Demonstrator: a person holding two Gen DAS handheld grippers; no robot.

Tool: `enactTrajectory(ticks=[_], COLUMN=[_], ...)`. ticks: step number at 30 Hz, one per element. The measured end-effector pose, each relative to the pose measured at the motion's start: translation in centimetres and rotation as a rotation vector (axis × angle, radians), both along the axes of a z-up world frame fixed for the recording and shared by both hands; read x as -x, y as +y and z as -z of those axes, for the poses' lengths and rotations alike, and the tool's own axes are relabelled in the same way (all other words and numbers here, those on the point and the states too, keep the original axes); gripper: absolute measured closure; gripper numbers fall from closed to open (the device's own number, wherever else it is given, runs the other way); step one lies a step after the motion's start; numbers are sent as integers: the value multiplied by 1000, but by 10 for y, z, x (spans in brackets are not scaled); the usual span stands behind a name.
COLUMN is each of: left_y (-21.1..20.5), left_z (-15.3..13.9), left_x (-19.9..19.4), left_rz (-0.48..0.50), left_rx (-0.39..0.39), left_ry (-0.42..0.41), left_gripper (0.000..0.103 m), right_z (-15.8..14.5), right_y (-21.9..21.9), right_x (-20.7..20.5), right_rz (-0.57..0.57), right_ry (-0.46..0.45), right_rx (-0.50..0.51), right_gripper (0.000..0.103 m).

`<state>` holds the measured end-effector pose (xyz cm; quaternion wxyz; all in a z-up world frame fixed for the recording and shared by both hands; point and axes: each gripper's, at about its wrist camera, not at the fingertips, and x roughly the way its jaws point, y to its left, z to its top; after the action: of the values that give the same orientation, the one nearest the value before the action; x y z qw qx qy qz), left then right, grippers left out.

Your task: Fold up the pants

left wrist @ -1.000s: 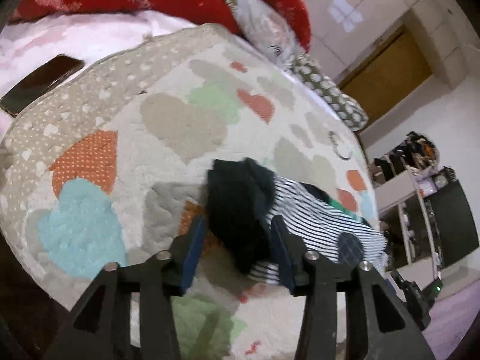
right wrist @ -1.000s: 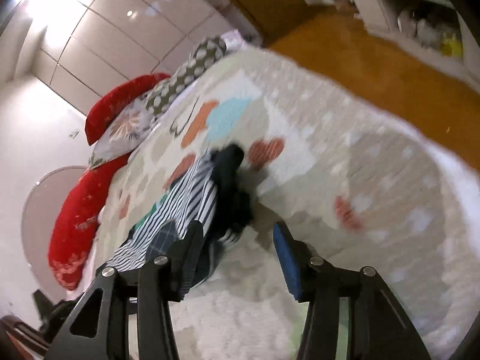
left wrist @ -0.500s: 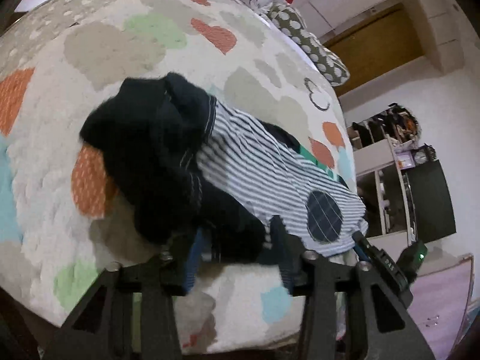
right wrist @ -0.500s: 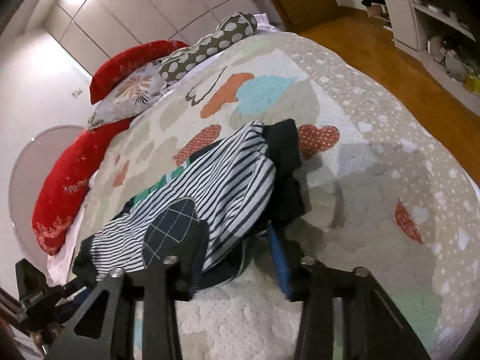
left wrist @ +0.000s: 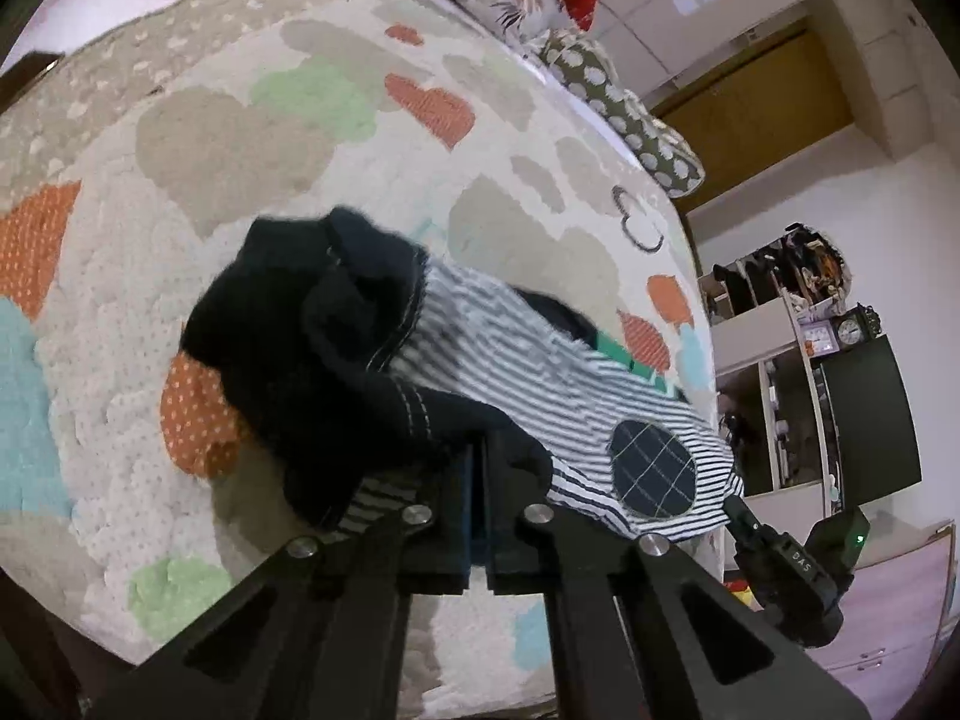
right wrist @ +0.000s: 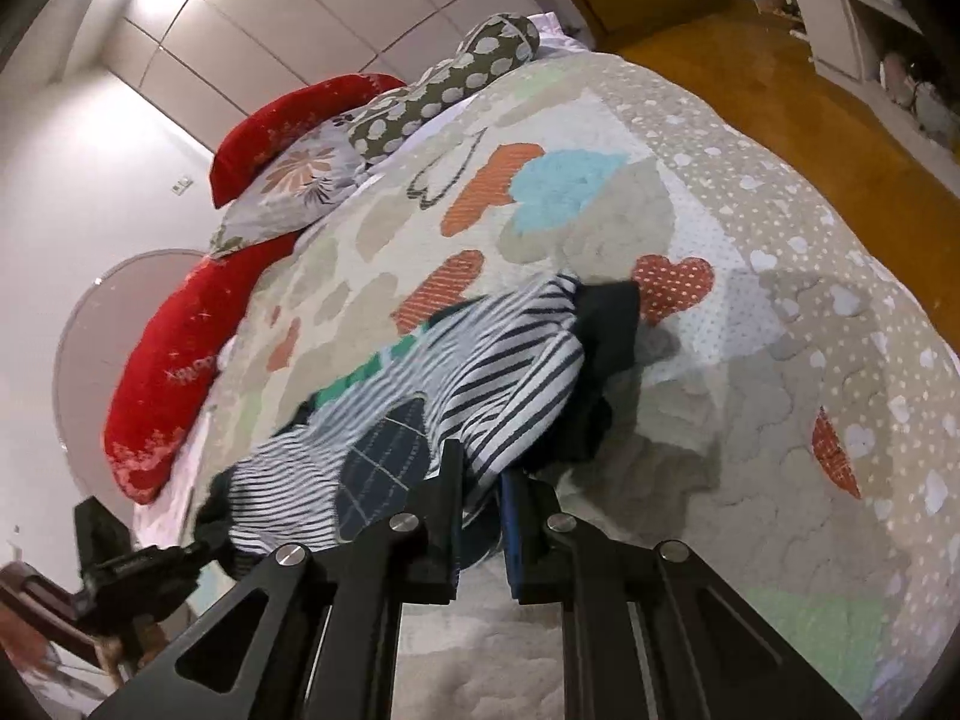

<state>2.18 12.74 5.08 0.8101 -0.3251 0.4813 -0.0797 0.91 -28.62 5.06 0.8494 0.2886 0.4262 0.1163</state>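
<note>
Striped pants [left wrist: 540, 384] lie crumpled on the bedspread [left wrist: 240, 138], long axis running between the grippers. Left gripper [left wrist: 477, 468] pinches the dark end; right gripper [right wrist: 480, 480] apparently clamps the near edge.

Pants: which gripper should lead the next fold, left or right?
Probably left. The left gripper is shut on the dark bunched end of the pants, which needs spreading; the right gripper pins the striped edge.

Right tongs [right wrist: 480, 498] clamped on striped pants [right wrist: 498, 384], heart-patterned quilt [right wrist: 780, 360], red pillows [right wrist: 174, 372]
</note>
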Motion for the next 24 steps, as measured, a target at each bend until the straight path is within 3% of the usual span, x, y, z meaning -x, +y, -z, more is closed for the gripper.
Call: enactTrajectory(ticks=[9, 13, 14, 17, 24], left_y=[0, 0, 1, 1, 6], left_z=[-16, -17, -18, -22, -29], left_x=[3, 4, 5, 7, 15], left_rz=[-1, -1, -3, -9, -23], left_rx=[-24, -11, -9, -14, -24], left_ry=[-60, -68, -73, -91, -111], left_gripper=[101, 101, 101, 103, 103], right_z=[-13, -15, -14, -3, 26], right_y=[7, 9, 11, 29, 48], right_x=[-4, 15, 20, 22, 3], right_rz=[-34, -108, -127, -221, -186], right_ry=[23, 9, 2, 25, 135], right_rx=[35, -110, -162, -293, -299], right_gripper=[87, 57, 54, 50, 50])
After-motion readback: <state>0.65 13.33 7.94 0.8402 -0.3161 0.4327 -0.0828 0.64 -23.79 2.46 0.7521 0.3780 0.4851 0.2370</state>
